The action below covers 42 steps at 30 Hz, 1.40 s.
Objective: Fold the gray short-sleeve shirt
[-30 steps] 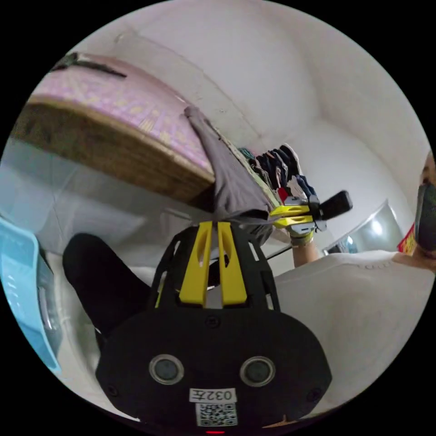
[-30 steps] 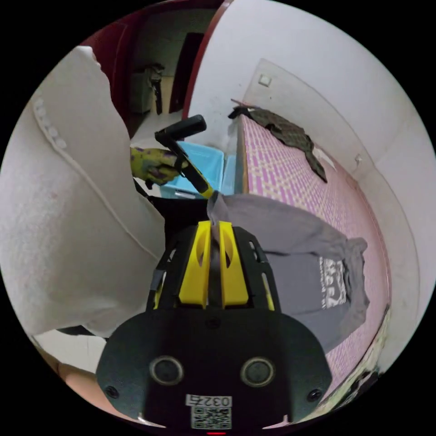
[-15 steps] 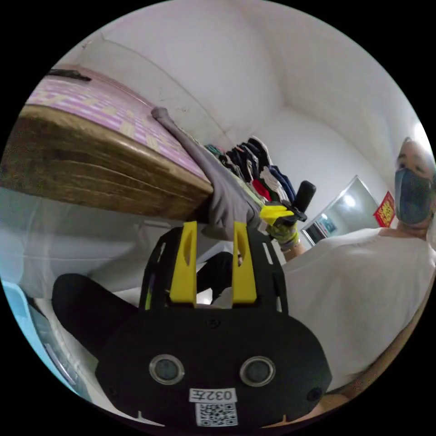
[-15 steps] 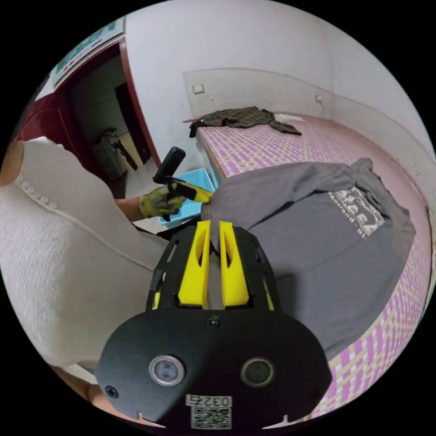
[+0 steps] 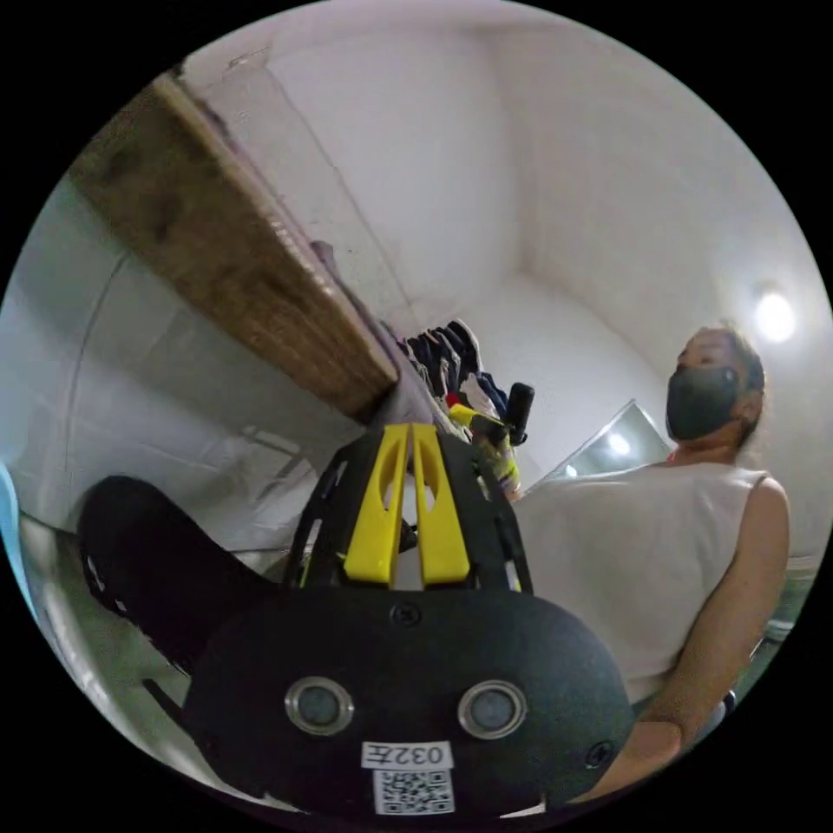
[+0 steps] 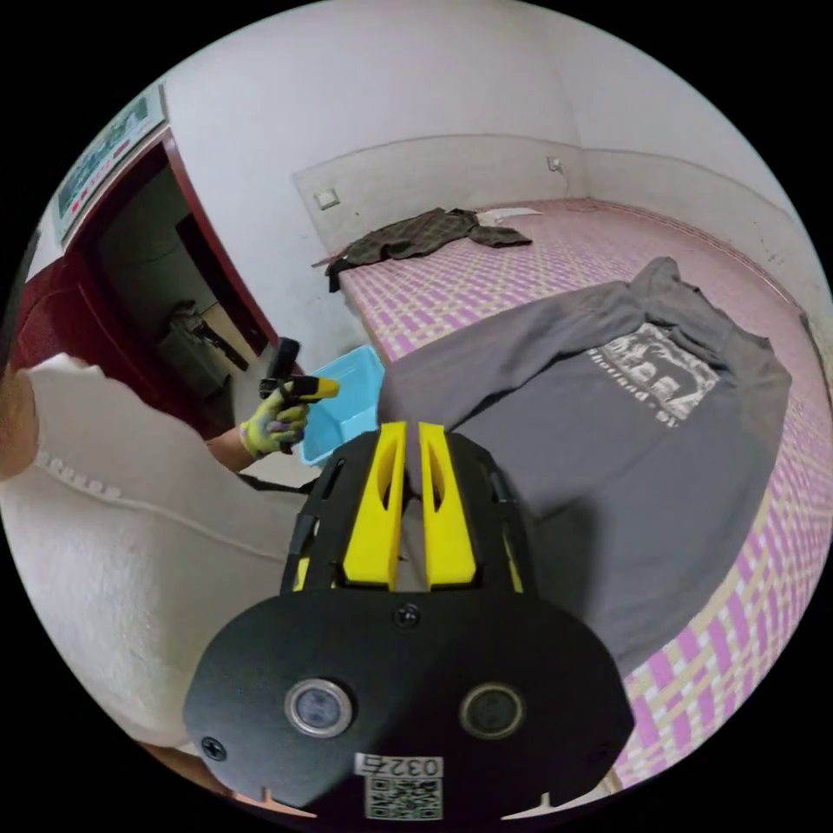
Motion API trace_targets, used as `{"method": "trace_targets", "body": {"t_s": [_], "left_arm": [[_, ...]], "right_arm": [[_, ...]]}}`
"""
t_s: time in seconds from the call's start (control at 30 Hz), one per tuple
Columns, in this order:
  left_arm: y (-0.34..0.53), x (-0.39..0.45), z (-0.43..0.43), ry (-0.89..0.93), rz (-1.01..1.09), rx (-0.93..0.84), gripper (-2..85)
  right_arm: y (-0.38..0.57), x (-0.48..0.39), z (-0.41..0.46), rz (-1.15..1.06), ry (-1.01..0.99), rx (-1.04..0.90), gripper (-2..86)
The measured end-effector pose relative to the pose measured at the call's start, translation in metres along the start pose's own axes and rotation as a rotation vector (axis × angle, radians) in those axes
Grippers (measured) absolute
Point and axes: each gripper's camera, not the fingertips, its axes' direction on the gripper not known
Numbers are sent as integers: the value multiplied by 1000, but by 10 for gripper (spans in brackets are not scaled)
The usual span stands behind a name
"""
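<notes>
The right claw (image 6: 406, 464) was clamped on the hem of the gray short-sleeve shirt (image 6: 607, 434), which lay spread on the checked bed (image 6: 512, 278). The left claw (image 5: 408, 473), jaws together, gripped nothing below the bed edge; re-pinching the opposite hem corner would even the fold.

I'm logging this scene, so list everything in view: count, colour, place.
shirt: one, gray, spread on the bed, hem over the near edge
bed: one, pink checked cover, wooden side
dark garment: one, olive-brown, far end of bed
bin: one, light blue, on the floor beside the bed
hanging clothes: several, dark and mixed, by the far wall
right gripper: yellow jaws, shut on shirt hem
left gripper: yellow jaws, nearly closed, below the bed edge
</notes>
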Motion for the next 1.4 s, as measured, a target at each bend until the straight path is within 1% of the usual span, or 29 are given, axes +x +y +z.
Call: {"method": "trace_targets", "body": {"t_s": [0.07, 0.1, 0.13, 0.2, 0.23, 0.27, 0.33, 0.4, 0.43, 0.53, 0.57, 0.67, 0.7, 0.73, 0.77, 0.8, 0.9, 0.93, 1.0, 1.07, 1.1, 1.17, 1.23, 1.3, 1.33, 1.4], "left_arm": [[-38, 50, 48, -33, 159, -84, -9], [-49, 63, 64, -42, 198, -116, -9], [-67, 87, 96, -74, 270, -188, -9], [-88, 116, 145, -159, 341, -292, -9], [-98, 128, 175, -231, 359, -351, -9], [-106, 134, 201, -297, 356, -392, -9], [-115, 141, 230, -335, 348, -434, -9], [-121, 145, 249, -353, 335, -452, -8], [-123, 145, 259, -392, 313, -462, -8], [-126, 140, 275, -454, 257, -504, -9], [-127, 140, 278, -442, 246, -506, -9], [-132, 145, 286, -412, 225, -507, -9], [-134, 147, 289, -411, 224, -511, -9], [-139, 151, 295, -412, 218, -522, -9], [-145, 157, 303, -414, 220, -543, -9], [-149, 160, 307, -410, 226, -553, -9], [-183, 181, 314, -341, 258, -520, -9], [-203, 186, 315, -333, 258, -488, -9], [-239, 187, 323, -348, 242, -444, -8], [-296, 176, 342, -371, 174, -379, -7], [-310, 171, 349, -367, 147, -372, -6], [-367, 142, 381, -315, 28, -335, 5], [-403, 119, 407, -308, -62, -309, 5], [-436, 102, 435, -364, -99, -296, 5], [-453, 89, 452, -430, -154, -286, 3], [-473, 68, 472, -484, -246, -276, -3]], "right_arm": [[-35, 21, -16, 54, 136, -11, 39], [-44, 29, -20, 72, 161, -2, 41], [-62, 50, -28, 125, 184, 22, 45], [-87, 91, -28, 227, 110, 3, 66], [-100, 118, -21, 297, 35, -23, 78], [-110, 142, -13, 363, -46, -51, 85], [-121, 164, -1, 424, -128, -76, 90], [-129, 175, 8, 461, -142, -92, 88], [-135, 177, 11, 465, -138, -98, 79], [-145, 173, 9, 434, -136, -99, 17], [-147, 171, 2, 428, -144, -80, 2], [-146, 165, -28, 403, -146, 3, -2], [-146, 165, -30, 399, -149, -3, 0], [-148, 166, -27, 397, -139, -48, 5], [-152, 168, -22, 394, -134, -114, 33], [-154, 169, -24, 386, -140, -119, 47], [-164, 190, -62, 424, -100, 14, 63], [-168, 207, -80, 471, -46, 83, 64], [-177, 242, -95, 550, 42, 116, 65], [-186, 291, -92, 675, 83, 74, 74], [-188, 300, -90, 695, 77, 62, 77], [-198, 317, -77, 723, 45, 18, 79], [-206, 315, -70, 713, 60, -1, 74], [-215, 311, -68, 697, 67, -14, 46], [-219, 307, -68, 677, 66, -13, 7], [-225, 299, -72, 660, 40, 1, -3]]}}
